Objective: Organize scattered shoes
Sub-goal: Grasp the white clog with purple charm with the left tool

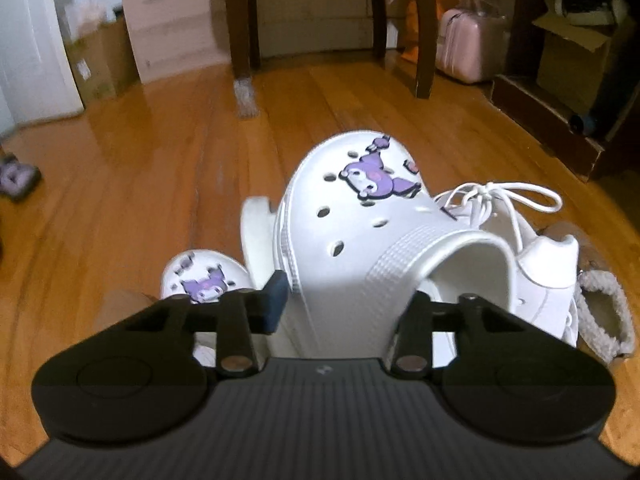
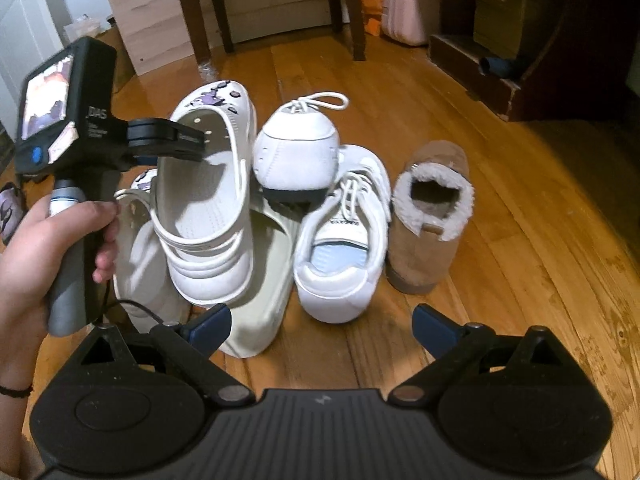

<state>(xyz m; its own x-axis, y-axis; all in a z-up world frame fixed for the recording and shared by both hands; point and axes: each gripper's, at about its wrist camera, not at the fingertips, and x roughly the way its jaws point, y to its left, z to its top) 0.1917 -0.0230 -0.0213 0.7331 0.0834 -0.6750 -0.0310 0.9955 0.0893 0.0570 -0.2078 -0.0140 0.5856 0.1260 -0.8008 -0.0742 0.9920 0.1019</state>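
Note:
A white clog [image 1: 360, 208] with purple cartoon charms lies tilted on top of a pile of shoes on the wooden floor. My left gripper [image 1: 348, 302] is shut on its upper: one finger is outside the side wall and the other inside the opening. The right wrist view shows the left gripper [image 2: 188, 140] clamped on that clog's [image 2: 208, 200] rim, held by a hand [image 2: 36, 256]. Its matching clog [image 1: 204, 276] lies underneath. Two white lace-up sneakers [image 2: 344, 236] and a tan fleece-lined slipper [image 2: 432, 208] stand to the right. My right gripper [image 2: 322, 328] hangs open over the floor in front of the pile.
A cream slide [image 2: 260, 308] lies under the clogs. Dark chair legs [image 1: 424, 40], a pink case [image 1: 464, 48], cardboard boxes [image 1: 576, 52] and a dark wooden furniture base [image 1: 552, 120] stand behind. A purple shoe [image 1: 16, 176] lies at the far left.

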